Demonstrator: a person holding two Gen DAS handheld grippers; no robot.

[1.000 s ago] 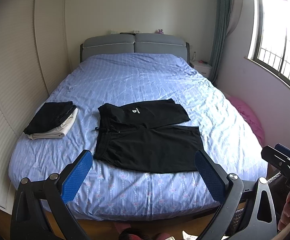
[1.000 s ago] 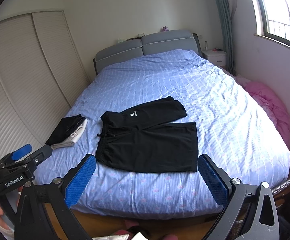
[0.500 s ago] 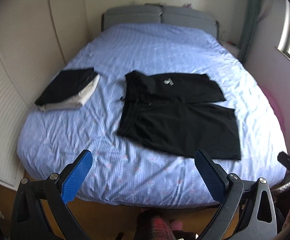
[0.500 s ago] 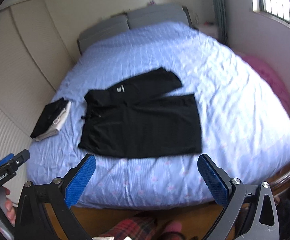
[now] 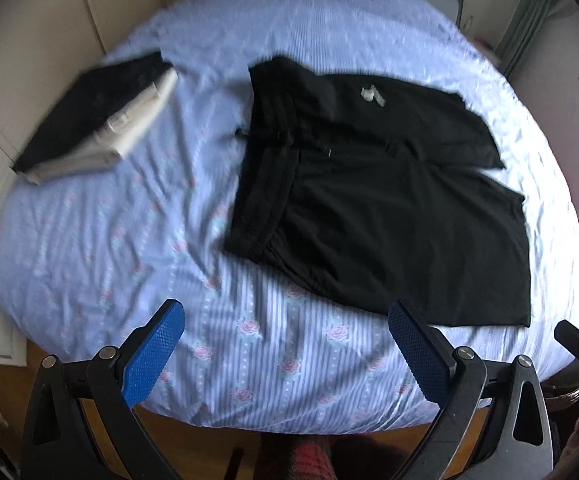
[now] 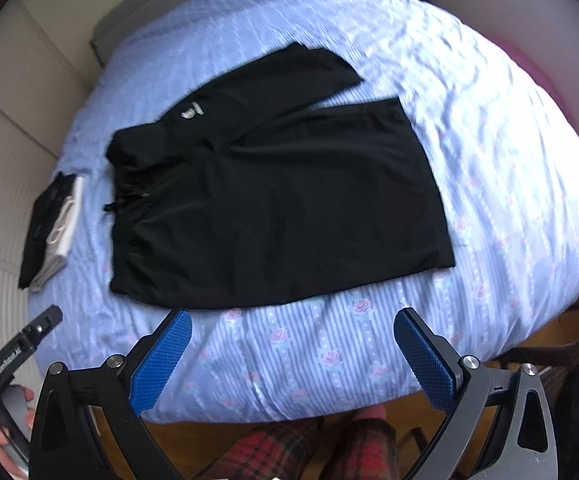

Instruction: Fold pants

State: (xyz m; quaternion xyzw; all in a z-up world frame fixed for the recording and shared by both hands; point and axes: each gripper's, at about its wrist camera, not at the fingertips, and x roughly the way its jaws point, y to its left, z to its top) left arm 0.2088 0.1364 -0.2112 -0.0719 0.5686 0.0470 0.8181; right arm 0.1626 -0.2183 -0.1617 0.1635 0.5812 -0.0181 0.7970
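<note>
Left gripper: the left black hand-held gripper with blue textured pads fills the bottom of the left wrist view, its fingers spread wide apart and holding nothing, over the near edge of the bed.
Right gripper: the right black hand-held gripper with blue textured pads sits at the bottom of the right wrist view, likewise spread wide and empty.
Person: red plaid trousers show at the bottom centre, beneath the gripper.
Bed: a light blue striped bedsheet with small pink roses covers the bed and fills most of both frames.
Task item: black soft-fabric shorts with a small white logo lie flat on the sheet at centre frame, waistband toward the left, two legs reaching right, the far leg angled away from the near one. The near hem lies just beyond the pads, not touching them.
Side pile: a folded stack of black and white clothes rests at the upper left, well apart from the shorts.
Far end: a grey padded headboard sits at the top edge.
Image quality: both views are blurred, so fine creases are unclear.
Risk: the legs are splayed, so a fold begun now would likely come out uneven. Pinching too deep could catch the sheet along with the fabric and drag it. Thin cloth may slip from one pad and sag.
</note>
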